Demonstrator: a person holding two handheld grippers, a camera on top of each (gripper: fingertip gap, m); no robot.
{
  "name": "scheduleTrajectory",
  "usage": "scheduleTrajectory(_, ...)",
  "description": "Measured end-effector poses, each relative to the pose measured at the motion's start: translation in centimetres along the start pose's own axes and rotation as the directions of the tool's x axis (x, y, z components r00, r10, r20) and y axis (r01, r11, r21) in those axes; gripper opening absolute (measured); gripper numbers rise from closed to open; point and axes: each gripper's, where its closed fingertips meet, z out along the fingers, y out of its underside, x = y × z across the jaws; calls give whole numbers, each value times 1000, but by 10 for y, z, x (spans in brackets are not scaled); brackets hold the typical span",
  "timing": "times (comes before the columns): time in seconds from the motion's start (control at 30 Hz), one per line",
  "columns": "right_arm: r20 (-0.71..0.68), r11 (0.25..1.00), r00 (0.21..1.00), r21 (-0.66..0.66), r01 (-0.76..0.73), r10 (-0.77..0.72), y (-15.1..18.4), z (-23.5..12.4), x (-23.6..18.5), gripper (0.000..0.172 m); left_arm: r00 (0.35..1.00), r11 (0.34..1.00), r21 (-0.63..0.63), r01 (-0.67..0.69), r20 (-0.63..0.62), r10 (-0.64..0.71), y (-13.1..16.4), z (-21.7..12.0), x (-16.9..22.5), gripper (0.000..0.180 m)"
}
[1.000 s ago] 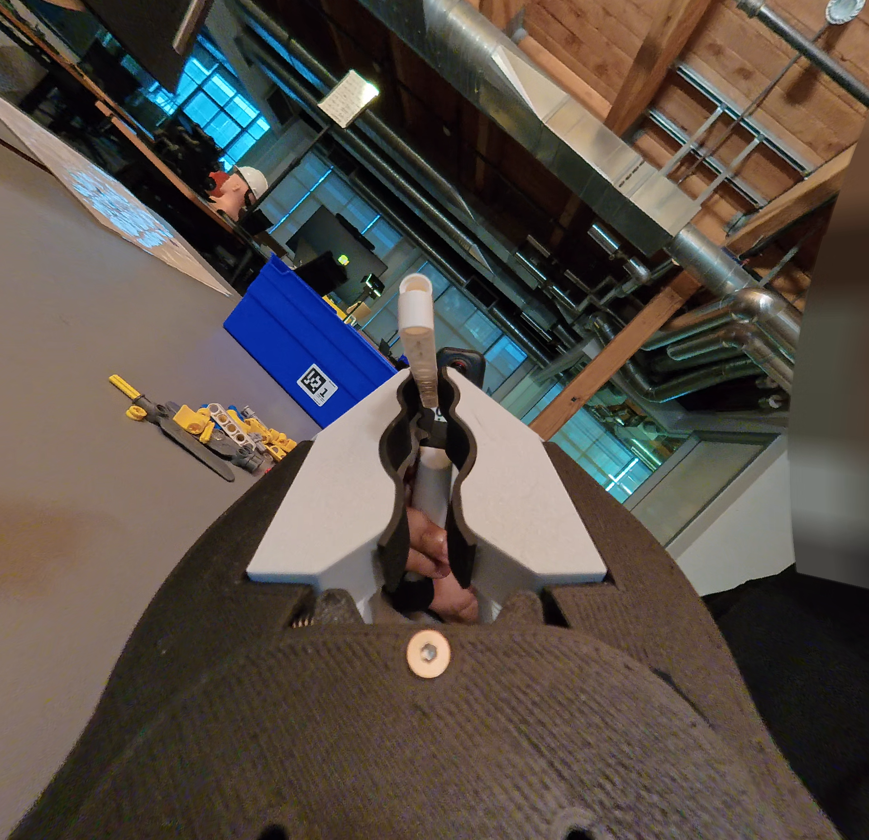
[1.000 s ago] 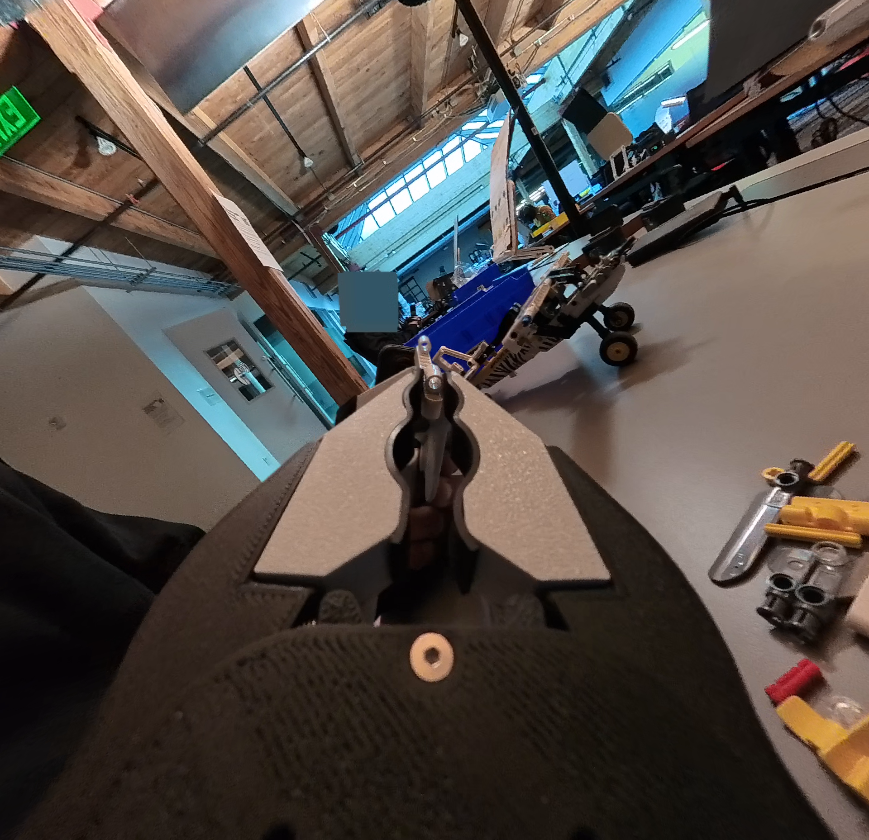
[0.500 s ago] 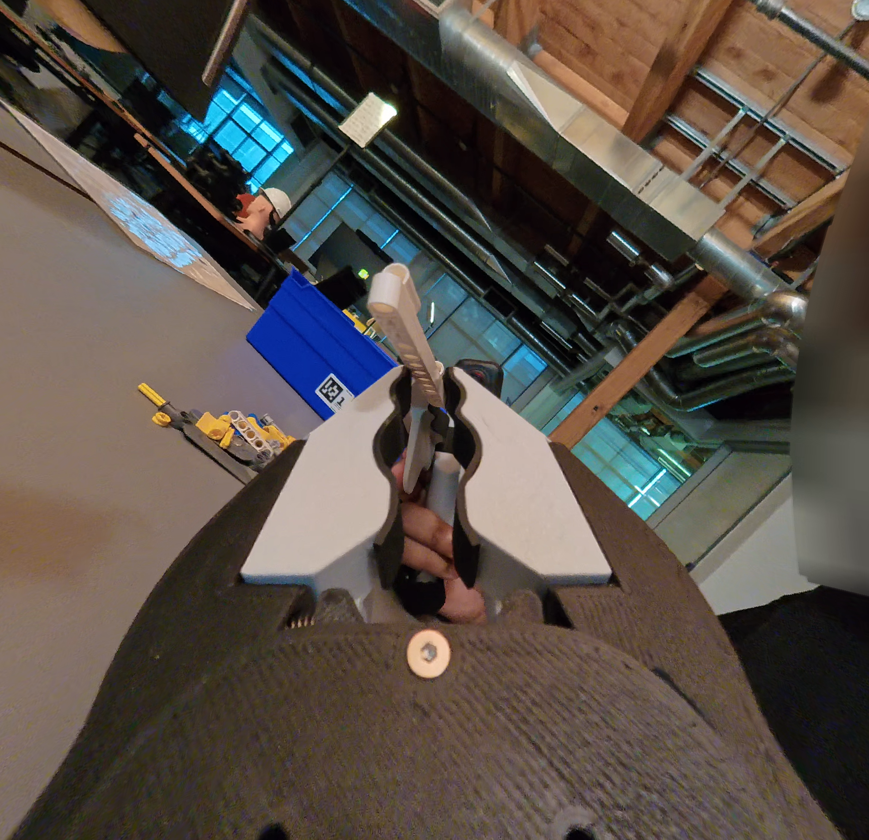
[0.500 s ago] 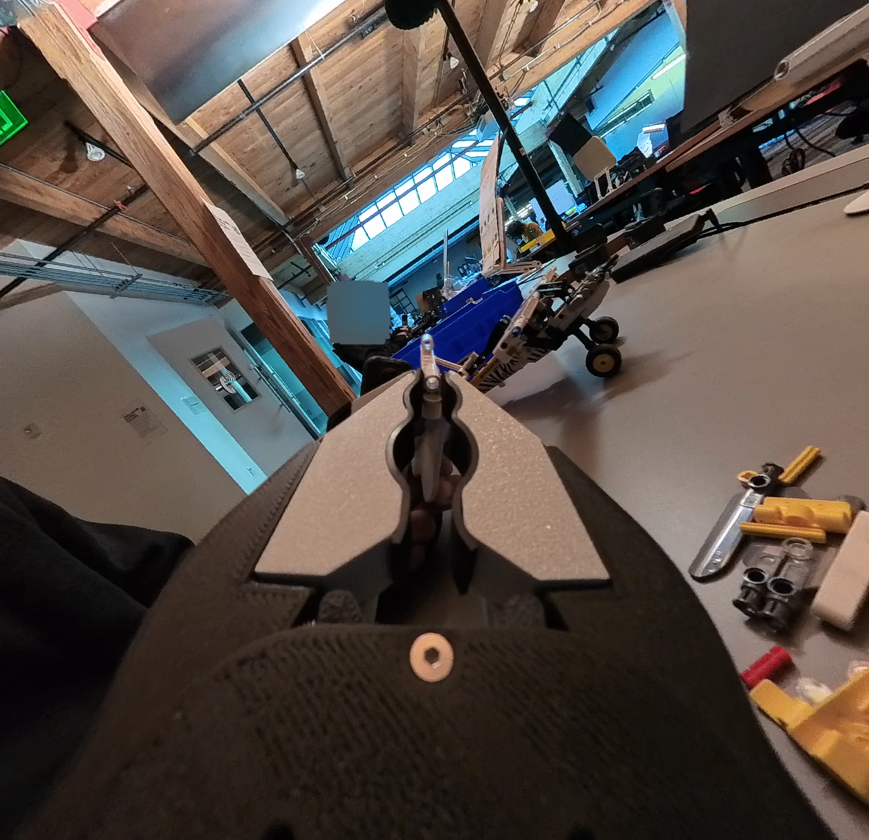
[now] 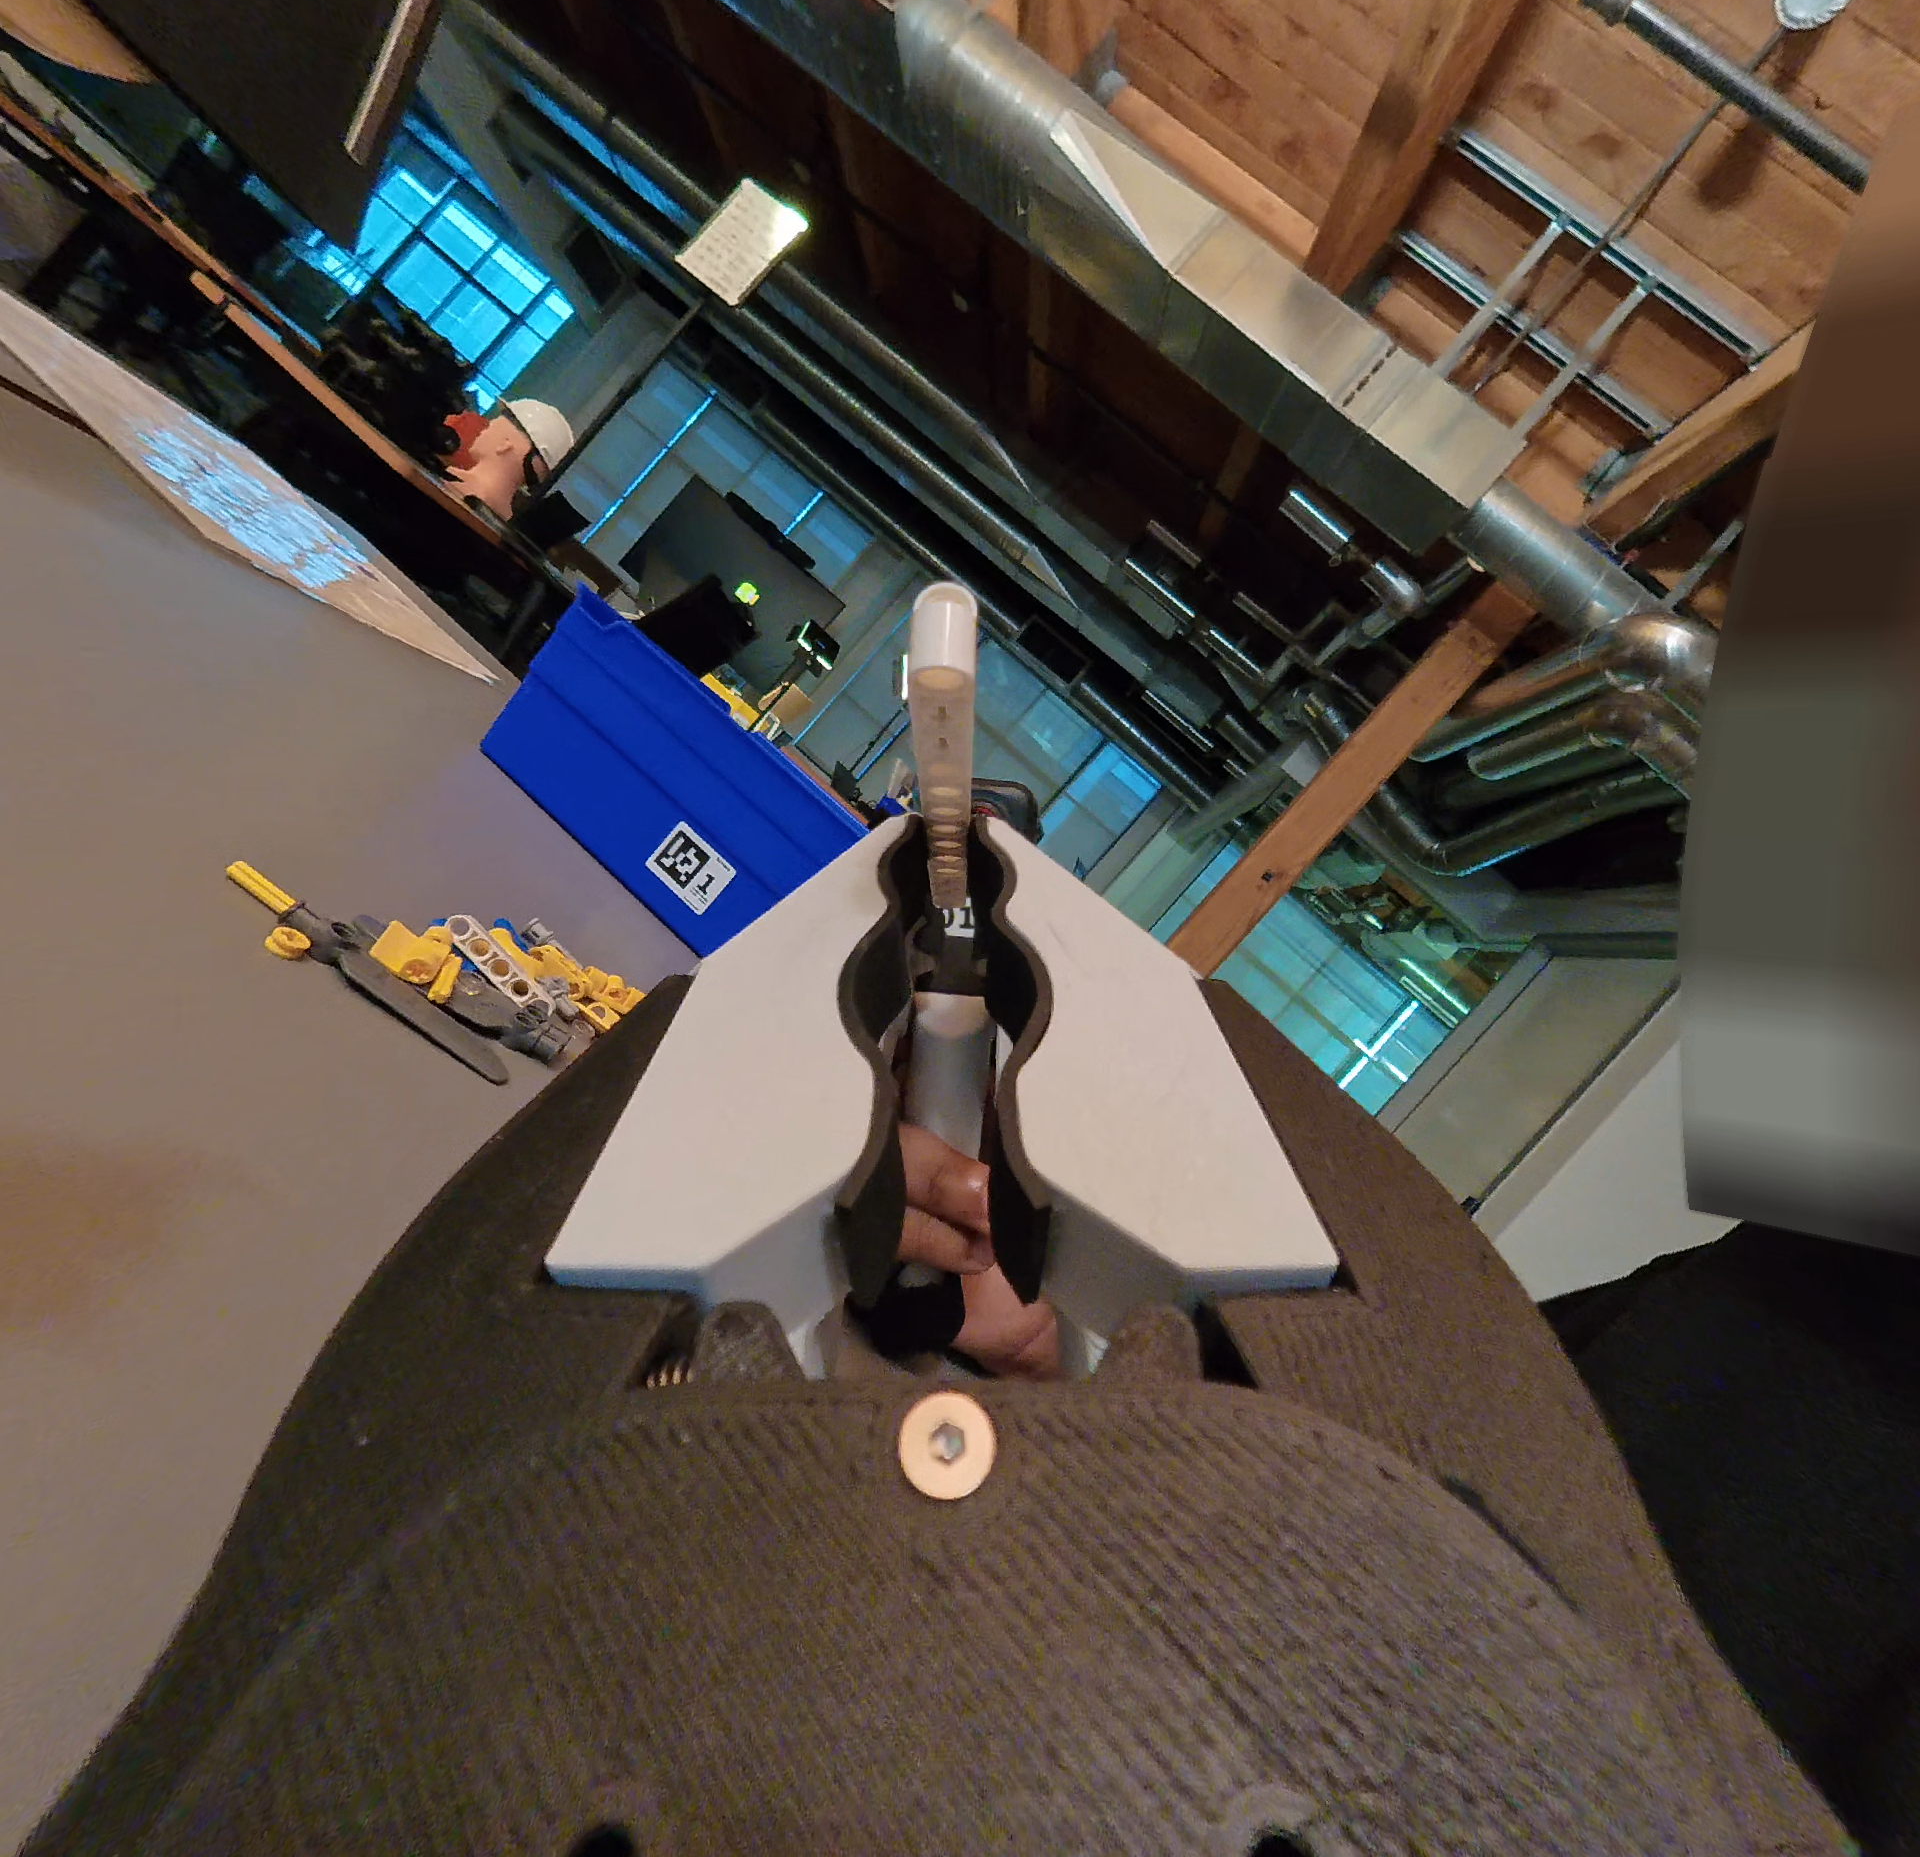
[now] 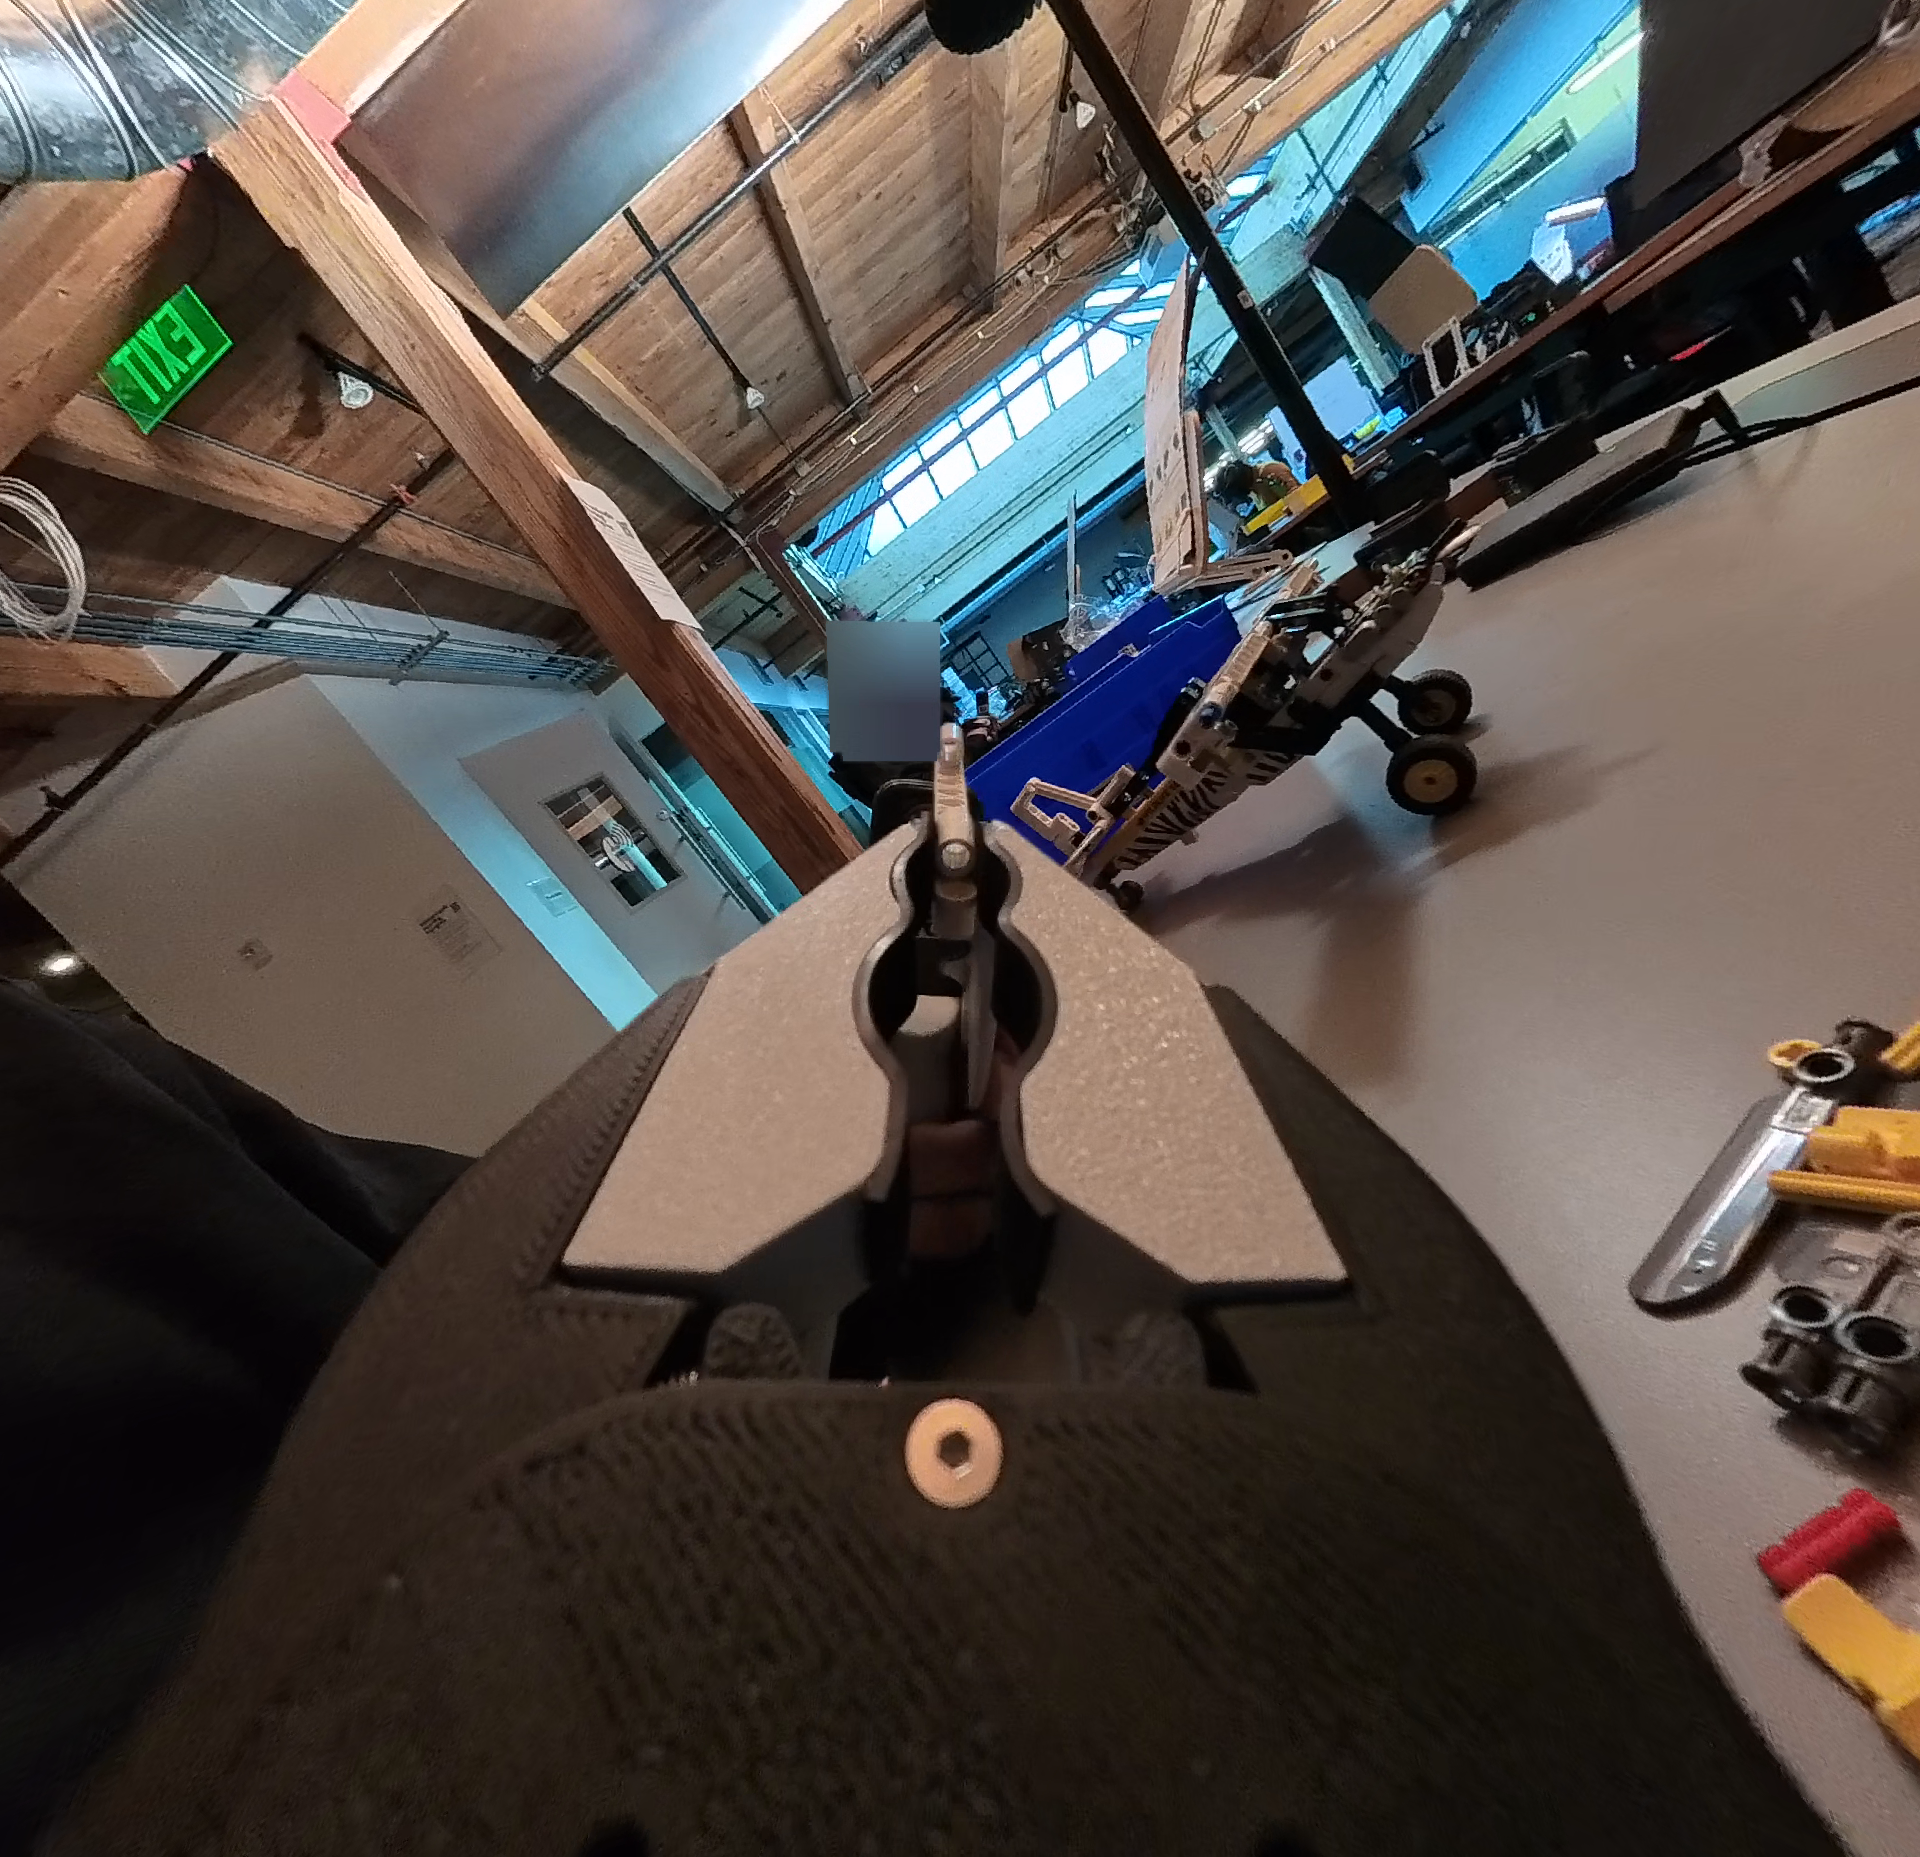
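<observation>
White perforated beam [image 5: 943, 727] clear above table [image 5: 208, 1080]

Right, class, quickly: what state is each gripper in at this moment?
Left gripper: closed on a white holed beam.
Right gripper: closed on a thin grey piece.

left gripper [image 5: 943, 841]: clamped, tilted upward | right gripper [image 6: 951, 851]: clamped, tilted upward

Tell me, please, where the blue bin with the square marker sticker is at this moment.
In the left wrist view the blue bin stands on the grey table, left of the gripper's fingertips, just behind the pile of yellow and grey building pieces.
</observation>
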Motion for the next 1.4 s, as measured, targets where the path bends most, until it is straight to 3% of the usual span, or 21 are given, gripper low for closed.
scheduleTrajectory(0.43, -1, 999, 999, -16, -35, 35, 3, 1, 1, 4, 999, 998, -23, 51, -14, -51, 3, 2, -2, 4)
scheduleTrajectory(1.07, -14, 988, 994, 115, -106, 109, -11, -7, 8, 4, 999, 992, -127, 7, 47, -1, 18, 11, -6, 7)
scheduleTrajectory(1.3, -23, 991, 999, 130, -23, 26, -13, -5, 4, 6, 999, 997, -73, -9, 35, 12, 11, 5, -3, 4)
scheduleTrajectory(1.4, -27, 988, 999, 152, -23, 28, -20, -12, 6, 16, 999, 999, -30, 22, 31, -21, 4, 1, -5, 4)
